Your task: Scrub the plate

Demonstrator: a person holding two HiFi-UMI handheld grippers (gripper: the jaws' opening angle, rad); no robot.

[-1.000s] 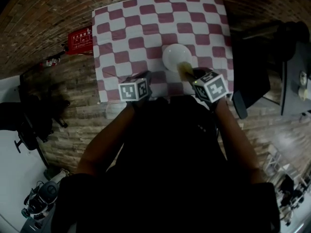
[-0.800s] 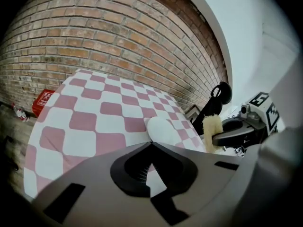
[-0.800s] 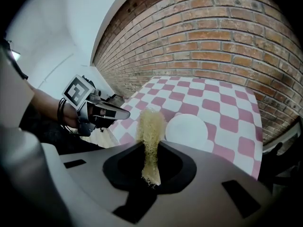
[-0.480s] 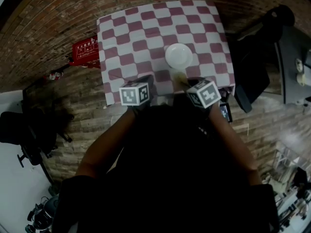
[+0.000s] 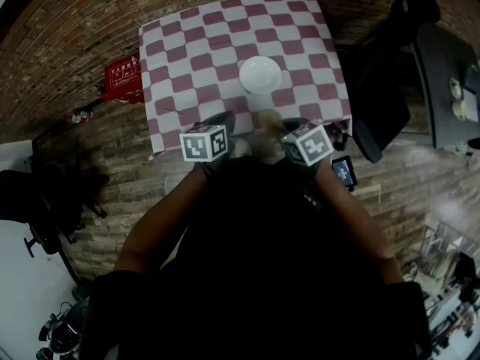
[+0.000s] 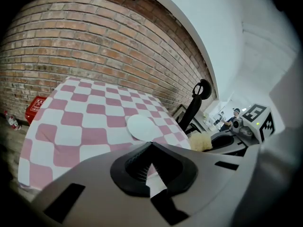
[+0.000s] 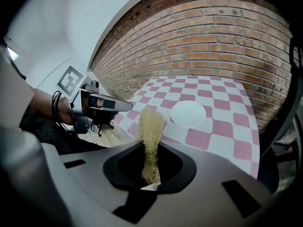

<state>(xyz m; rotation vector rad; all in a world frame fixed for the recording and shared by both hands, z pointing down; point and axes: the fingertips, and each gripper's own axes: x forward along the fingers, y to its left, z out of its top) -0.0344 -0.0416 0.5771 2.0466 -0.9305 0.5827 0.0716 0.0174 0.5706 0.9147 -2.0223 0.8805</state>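
Observation:
A white plate [image 5: 260, 74] lies empty on the red-and-white checked tablecloth [image 5: 187, 51], right of its middle. Both grippers hover over the table's near edge, short of the plate. My left gripper [image 5: 222, 124] is shut with nothing between its jaws; in the left gripper view the plate [image 6: 142, 126] sits just beyond them. My right gripper [image 5: 283, 131] is shut on a yellow scrub sponge [image 7: 150, 126] that sticks up out of its jaws, pointing toward the plate [image 7: 188, 113]. The sponge [image 6: 201, 142] also shows at the right of the left gripper view.
A red box [image 5: 124, 71] lies on the brick floor left of the table. A black chair [image 5: 382, 88] stands close to the table's right side. A phone [image 5: 345, 172] with a lit screen shows near my right arm. A desk [image 5: 450, 73] stands at far right.
Both grippers have drawn back from the plate to the table's near edge. The sponge, which was at the plate's rim, is now clear of it.

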